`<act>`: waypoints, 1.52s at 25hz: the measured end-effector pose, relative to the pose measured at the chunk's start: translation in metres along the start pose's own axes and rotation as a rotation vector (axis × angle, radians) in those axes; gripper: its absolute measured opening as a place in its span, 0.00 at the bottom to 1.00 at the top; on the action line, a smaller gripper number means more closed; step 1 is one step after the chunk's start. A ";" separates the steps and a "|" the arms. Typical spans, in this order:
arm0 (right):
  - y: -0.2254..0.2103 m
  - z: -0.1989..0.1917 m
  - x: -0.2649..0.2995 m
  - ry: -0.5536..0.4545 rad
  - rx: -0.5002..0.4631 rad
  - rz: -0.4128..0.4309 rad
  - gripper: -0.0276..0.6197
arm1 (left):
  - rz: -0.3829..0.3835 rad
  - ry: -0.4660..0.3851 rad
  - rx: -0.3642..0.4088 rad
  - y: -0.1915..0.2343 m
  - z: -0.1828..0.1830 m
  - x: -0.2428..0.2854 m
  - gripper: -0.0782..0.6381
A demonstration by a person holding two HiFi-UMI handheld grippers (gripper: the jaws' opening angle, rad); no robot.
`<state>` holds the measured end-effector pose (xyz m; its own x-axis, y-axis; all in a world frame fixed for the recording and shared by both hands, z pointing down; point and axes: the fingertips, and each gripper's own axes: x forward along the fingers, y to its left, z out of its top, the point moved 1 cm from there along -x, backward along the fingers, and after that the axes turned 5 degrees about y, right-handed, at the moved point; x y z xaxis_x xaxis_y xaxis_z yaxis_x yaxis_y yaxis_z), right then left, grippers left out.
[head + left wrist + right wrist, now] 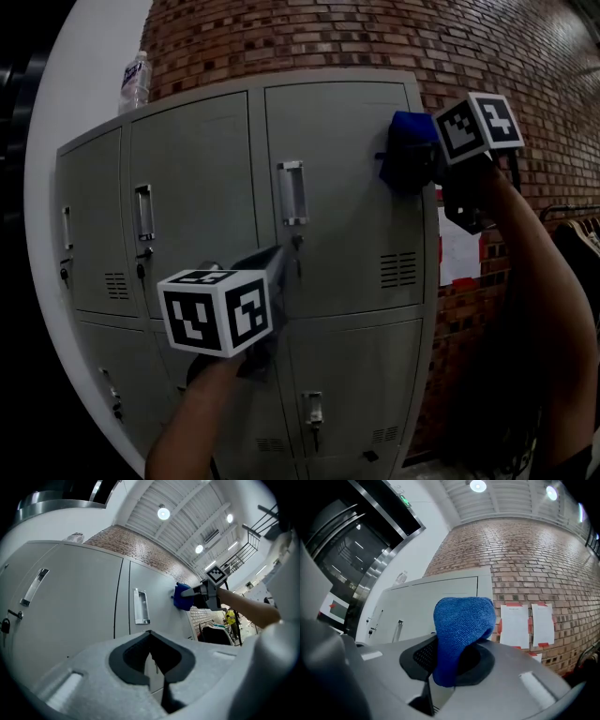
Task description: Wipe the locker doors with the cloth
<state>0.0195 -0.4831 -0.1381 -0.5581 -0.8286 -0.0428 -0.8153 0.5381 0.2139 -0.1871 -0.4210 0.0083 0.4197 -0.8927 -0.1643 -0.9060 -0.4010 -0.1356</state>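
Right gripper (454, 660) jaws were pinching the blue cloth (461, 630). A wad bulged up past the tips and a tail hung down between them. The wad sat just ahead of the jaws, at the top outer corner of the upper-right locker door (347, 216). It looked in contact from the head and left gripper views.

Left gripper (152, 656) jaws were pressed together at the tips with nothing between. It was held low and touching nothing, with the door handle (140, 606) beyond and above the tips.

Judgement: the wipe was near its start on this door. I couldn't tell whether the other doors were done.

How to do it well:
- Present the wad flat-on, so fabric rather than jaw tips meets the metal.
- Use steady pressure and overlapping passes from the corner down.
- Work round the handle and the vent slots (398, 270) rather than snagging on them.
- The grip looked to be on one fold only, so hard dragging could pull the cloth out.
- Hold the left gripper out of the sweep path.
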 end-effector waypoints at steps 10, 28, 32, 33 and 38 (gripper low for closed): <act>0.097 0.041 -0.001 -0.100 0.002 0.185 0.14 | -0.016 -0.001 0.002 0.003 0.005 0.004 0.11; 0.169 0.106 0.086 -0.032 -0.028 0.311 0.14 | 0.019 0.014 0.095 0.006 0.015 0.005 0.11; 0.148 0.107 0.079 -0.041 0.001 0.321 0.14 | 0.006 0.002 0.081 0.005 0.017 0.008 0.11; 0.141 0.106 0.076 -0.043 0.009 0.318 0.14 | 0.001 0.001 0.076 0.004 0.017 0.009 0.12; 0.111 0.102 0.060 -0.047 0.023 0.279 0.14 | -0.005 -0.011 0.066 0.003 0.020 0.011 0.12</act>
<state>-0.1204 -0.4572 -0.2165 -0.7674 -0.6405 -0.0302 -0.6323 0.7480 0.2018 -0.1846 -0.4279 -0.0138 0.4248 -0.8884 -0.1740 -0.8985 -0.3904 -0.2005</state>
